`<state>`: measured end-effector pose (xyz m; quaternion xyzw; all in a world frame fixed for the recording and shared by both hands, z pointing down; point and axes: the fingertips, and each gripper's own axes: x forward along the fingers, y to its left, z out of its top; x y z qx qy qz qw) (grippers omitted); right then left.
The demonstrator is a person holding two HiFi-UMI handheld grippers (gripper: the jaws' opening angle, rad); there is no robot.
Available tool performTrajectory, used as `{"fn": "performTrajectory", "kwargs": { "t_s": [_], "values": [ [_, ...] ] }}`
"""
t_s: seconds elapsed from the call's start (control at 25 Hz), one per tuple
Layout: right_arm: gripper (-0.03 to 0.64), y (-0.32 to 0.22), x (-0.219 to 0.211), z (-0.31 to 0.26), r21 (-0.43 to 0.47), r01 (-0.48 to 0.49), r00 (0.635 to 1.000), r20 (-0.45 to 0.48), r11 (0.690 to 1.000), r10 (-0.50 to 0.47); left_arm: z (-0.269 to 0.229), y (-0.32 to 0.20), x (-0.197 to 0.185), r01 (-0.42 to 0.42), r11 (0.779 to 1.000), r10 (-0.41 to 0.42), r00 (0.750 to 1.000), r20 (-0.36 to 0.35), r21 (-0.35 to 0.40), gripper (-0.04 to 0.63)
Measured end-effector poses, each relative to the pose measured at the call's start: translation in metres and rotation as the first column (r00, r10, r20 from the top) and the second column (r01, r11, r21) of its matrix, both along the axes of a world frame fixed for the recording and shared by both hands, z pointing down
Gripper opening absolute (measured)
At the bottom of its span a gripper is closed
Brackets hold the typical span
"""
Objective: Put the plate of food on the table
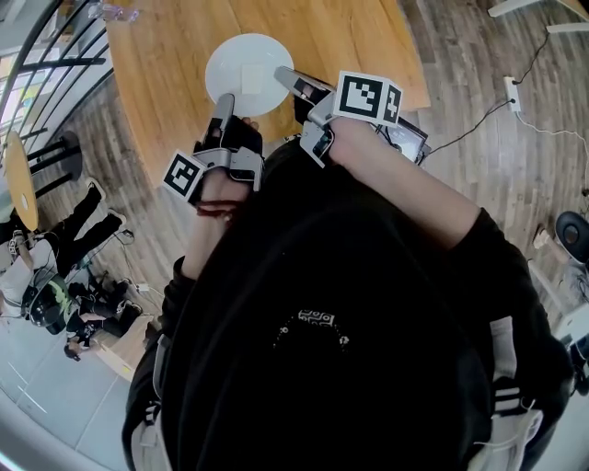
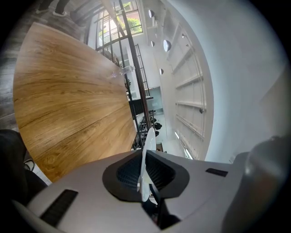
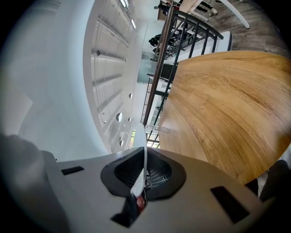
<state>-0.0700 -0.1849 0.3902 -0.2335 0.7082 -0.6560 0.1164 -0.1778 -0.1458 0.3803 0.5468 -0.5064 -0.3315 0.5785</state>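
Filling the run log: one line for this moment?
left gripper: shut on plate | right gripper: shut on plate | plate: over table

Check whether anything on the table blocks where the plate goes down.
Nothing visible does. The left gripper and right gripper are each clamped on the rim of the plate, and the wooden table around it shows bare wood. A small clear object lies at the table's far corner, well apart from the plate.

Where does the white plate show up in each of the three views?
Head view: plate, top centre.
Left gripper view: plate edge-on between the jaws, lower centre.
Right gripper view: plate edge-on between the jaws, lower centre.
Shared landmark: wooden table, seen in all three.
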Motion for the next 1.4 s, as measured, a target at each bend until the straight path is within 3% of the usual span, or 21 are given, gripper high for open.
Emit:
{"fn": "performTrajectory", "kwargs": {
  "t_s": [0.32, 1.2, 1.4],
  "values": [
    [0.028, -0.042, -0.106, -0.008, -0.021, -0.008, 0.999, -0.047, 1.000, 0.007, -0.003, -0.044, -0.107, -0.008, 1.000, 0.007, 0.999, -0.047, -0.019, 0.021],
    [0.028, -0.041, -0.097, 0.013, 0.005, -0.088, 0.983, -0.164, 0.996, 0.087, 0.026, -0.051, -0.099, -0.130, 0.992, 0.129, 0.987, -0.096, 0.001, 0.020],
    [0.029, -0.046, -0.105, 0.034, 0.041, -0.032, 0.972, -0.230, 0.999, 0.040, 0.051, -0.054, -0.105, -0.154, 0.988, 0.152, 0.986, -0.071, -0.024, 0.018]
  ]
}}
